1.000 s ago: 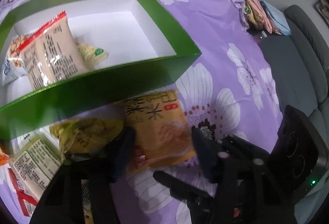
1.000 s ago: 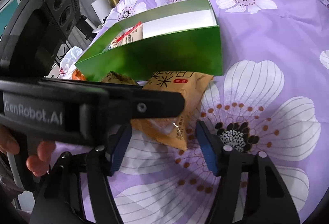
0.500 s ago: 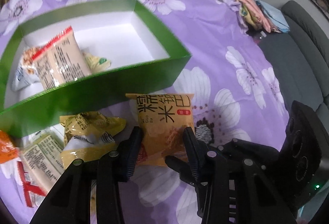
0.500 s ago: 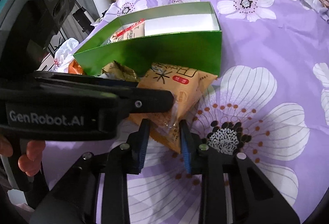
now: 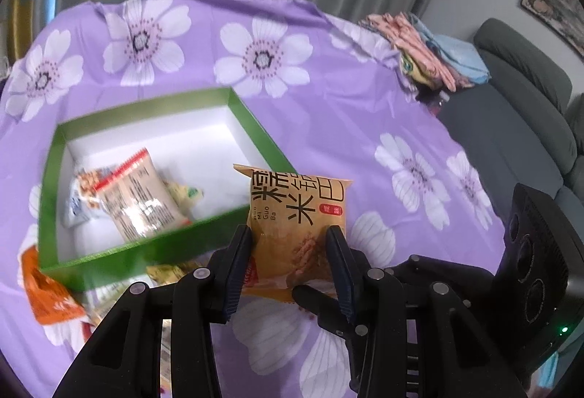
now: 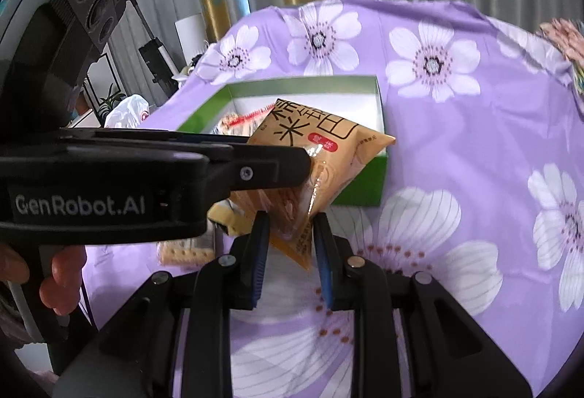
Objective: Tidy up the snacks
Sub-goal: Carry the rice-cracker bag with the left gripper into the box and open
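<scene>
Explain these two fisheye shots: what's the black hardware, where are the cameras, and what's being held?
No robot arm here: a person holds two handheld two-finger grippers, each with a camera looking along its fingers. In the left wrist view the left gripper clamps the orange snack packet; in the right wrist view the right gripper pinches the same packet's corner. Both grip it, lifted off the purple flowered cloth beside the green box, which holds other packets. More snacks lie outside the box.

Both grippers' fingers closed on orange snack packet, lifted off purple cloth.
</scene>
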A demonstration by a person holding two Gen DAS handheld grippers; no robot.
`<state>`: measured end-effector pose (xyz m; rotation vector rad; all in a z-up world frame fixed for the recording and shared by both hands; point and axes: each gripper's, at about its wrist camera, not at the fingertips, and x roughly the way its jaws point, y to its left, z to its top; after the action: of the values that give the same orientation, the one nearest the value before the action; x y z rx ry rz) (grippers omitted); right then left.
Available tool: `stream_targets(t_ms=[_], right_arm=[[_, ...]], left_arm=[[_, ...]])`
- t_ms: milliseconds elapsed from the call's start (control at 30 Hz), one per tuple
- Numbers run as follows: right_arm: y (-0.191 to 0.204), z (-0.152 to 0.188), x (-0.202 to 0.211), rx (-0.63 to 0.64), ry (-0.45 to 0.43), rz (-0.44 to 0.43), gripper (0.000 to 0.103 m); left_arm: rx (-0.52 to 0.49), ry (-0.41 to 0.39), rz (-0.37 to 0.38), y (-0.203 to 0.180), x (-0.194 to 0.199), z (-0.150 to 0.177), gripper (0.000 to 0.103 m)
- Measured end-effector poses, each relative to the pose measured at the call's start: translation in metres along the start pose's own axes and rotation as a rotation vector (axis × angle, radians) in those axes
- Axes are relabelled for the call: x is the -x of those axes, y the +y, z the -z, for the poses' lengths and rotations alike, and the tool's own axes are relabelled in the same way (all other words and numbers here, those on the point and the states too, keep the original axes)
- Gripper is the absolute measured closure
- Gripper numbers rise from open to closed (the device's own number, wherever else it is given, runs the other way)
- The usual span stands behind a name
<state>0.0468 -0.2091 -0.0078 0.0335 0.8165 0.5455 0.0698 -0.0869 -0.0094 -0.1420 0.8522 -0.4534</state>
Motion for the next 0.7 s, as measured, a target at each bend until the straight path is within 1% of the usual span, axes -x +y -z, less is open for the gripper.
stream_targets(t_ms=[167,400,700], right_arm=[[0.007,-0.018,-0.005,0.021,-0.025,0.000,0.078],[0.015,-0.047,-0.020,0.056,-0.047,-0.006,0.078],[0.020,-0.075,-0.059,0.075,-0.019,-0.034,0.078]], left_arm=[[0.001,-0.035,-0.018,0.008,0.009,-0.009,0.061],[0.023,-0.072,-0.046,0.031,0.012,-0.027,0.061],[0.087,-0.055,-0.072,0.071,-0.003,-0.042,0.061]])
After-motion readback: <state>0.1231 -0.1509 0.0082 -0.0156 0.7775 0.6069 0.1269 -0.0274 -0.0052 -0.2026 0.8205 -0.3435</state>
